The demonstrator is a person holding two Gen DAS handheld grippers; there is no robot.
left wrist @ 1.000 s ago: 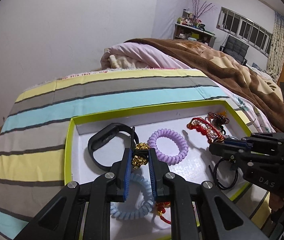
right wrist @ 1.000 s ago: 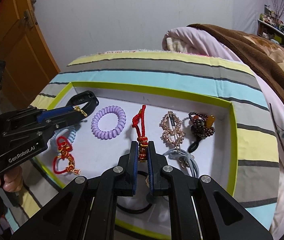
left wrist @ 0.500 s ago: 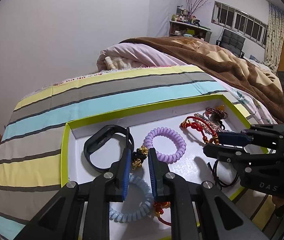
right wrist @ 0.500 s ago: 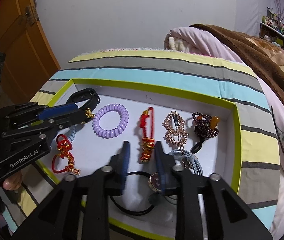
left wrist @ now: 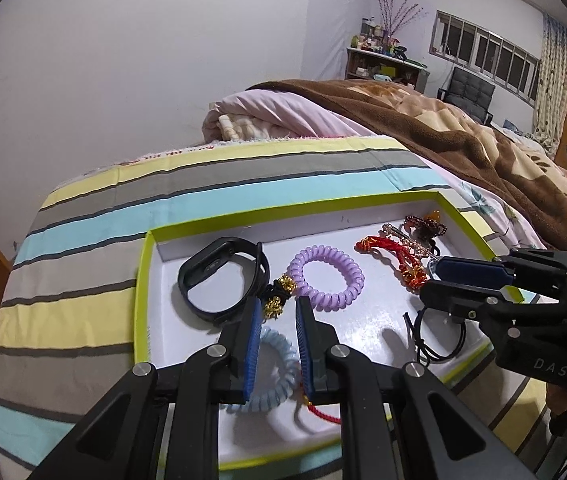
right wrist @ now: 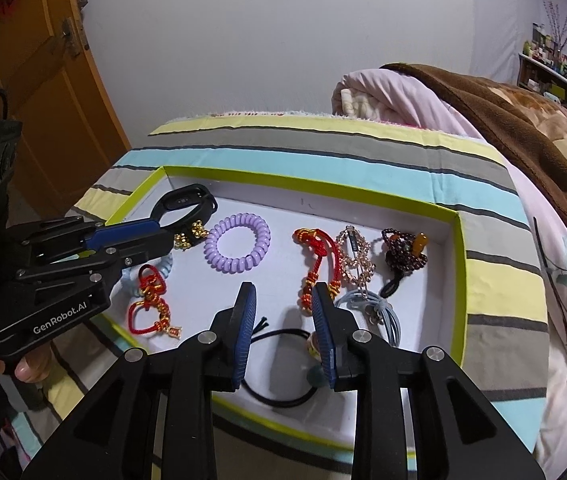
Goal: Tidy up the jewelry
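Note:
A white tray with a lime rim (right wrist: 307, 184) (left wrist: 283, 210) lies on the bed. My right gripper (right wrist: 283, 306) (left wrist: 429, 282) is open above the tray floor, nothing between its pads. The red knotted cord (right wrist: 315, 264) (left wrist: 395, 252) lies flat just beyond its right finger. My left gripper (left wrist: 279, 302) (right wrist: 171, 242) is shut on a black tie with gold beads (left wrist: 277, 300) (right wrist: 187, 236), near the black fitness band (left wrist: 213, 264) and the purple coil tie (left wrist: 325, 250). A light blue coil tie (left wrist: 283, 344) lies under the left fingers.
Also in the tray are a red bracelet with gold charms (right wrist: 151, 300), a rose-gold hairpin (right wrist: 357, 260), dark beads (right wrist: 403, 252), grey-blue ties (right wrist: 379, 312) and a black hair tie (right wrist: 279, 396). A brown blanket (left wrist: 463, 148) is heaped to the right; an orange door (right wrist: 43, 80) stands to the left.
My right gripper has opened and let go of the red cord, which now lies on the tray floor. The left gripper keeps its hold on the gold-bead tie.

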